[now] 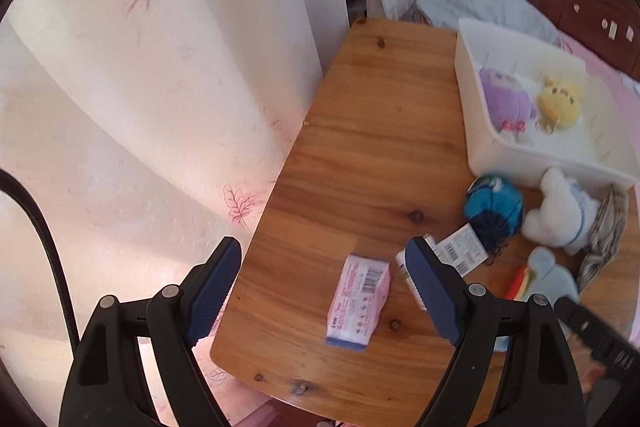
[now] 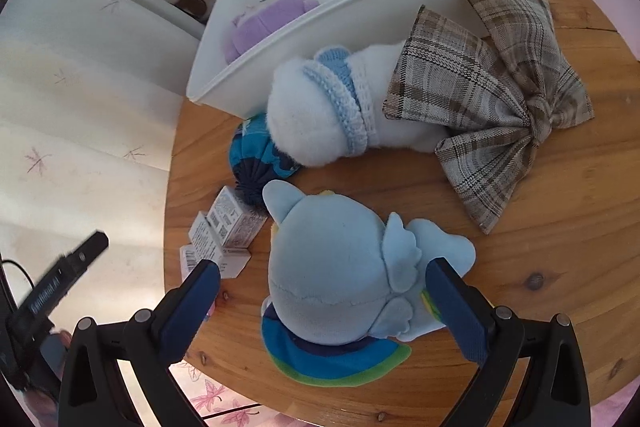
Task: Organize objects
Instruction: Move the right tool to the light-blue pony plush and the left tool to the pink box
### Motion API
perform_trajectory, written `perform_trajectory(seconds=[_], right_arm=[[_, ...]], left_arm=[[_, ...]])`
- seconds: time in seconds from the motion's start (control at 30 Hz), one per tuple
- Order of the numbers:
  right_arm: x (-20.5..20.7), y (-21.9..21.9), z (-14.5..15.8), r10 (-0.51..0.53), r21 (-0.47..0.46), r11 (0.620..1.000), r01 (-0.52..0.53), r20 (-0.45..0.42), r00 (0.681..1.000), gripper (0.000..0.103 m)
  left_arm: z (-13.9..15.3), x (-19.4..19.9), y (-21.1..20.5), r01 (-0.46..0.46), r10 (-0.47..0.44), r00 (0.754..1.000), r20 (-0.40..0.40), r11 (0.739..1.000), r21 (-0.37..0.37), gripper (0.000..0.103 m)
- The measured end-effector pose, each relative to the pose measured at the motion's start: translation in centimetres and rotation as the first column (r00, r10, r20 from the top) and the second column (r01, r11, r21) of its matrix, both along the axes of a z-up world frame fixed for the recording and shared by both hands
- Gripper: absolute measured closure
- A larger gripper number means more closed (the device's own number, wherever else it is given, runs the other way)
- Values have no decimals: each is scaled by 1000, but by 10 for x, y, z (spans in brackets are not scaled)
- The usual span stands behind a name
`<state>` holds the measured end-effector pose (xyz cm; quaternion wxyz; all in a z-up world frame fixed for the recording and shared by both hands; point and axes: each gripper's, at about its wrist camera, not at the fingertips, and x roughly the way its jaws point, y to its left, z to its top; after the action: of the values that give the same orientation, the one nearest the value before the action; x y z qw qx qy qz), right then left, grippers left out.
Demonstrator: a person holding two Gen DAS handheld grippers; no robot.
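Tabletop [image 2: 560,227] below both down-tilted grippers

The right hand-held gripper [image 2: 322,301] stands wide open around a light blue plush toy [image 2: 340,287] lying on the wooden tabletop [image 2: 560,227], its pads clear of it. Farther off lie a white plush toy [image 2: 320,115], a plaid bow [image 2: 500,99] and a white bin [image 2: 360,23]; small boxes [image 2: 224,227] sit left.

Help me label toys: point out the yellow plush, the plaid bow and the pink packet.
yellow plush [image 1: 558,103], left wrist view, its face
plaid bow [image 2: 538,105], right wrist view, centre knot
pink packet [image 1: 358,301], left wrist view, printed top face
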<state>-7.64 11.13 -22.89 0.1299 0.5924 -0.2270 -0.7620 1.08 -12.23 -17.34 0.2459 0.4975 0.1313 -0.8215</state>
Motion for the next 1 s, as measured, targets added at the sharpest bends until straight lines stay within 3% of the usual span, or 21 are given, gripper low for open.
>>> perform_trajectory(seconds=[0.4,0.57,1.0], right_arm=[[-14,-12,-4,0,112,994,-2,17,1000,0],[-15,-23,-6,46,206,977,-48,14,999,0],[-20,-37,-15,19,355,935,-17,-2,1000,0]], left_arm=[[-39,-11,-3,47,-54,992,114,997,57,16],[-52,-19,0,99,-113,982,150,991,94,16],[-76,-32,-1,184,-215,956,202,970,162,16]])
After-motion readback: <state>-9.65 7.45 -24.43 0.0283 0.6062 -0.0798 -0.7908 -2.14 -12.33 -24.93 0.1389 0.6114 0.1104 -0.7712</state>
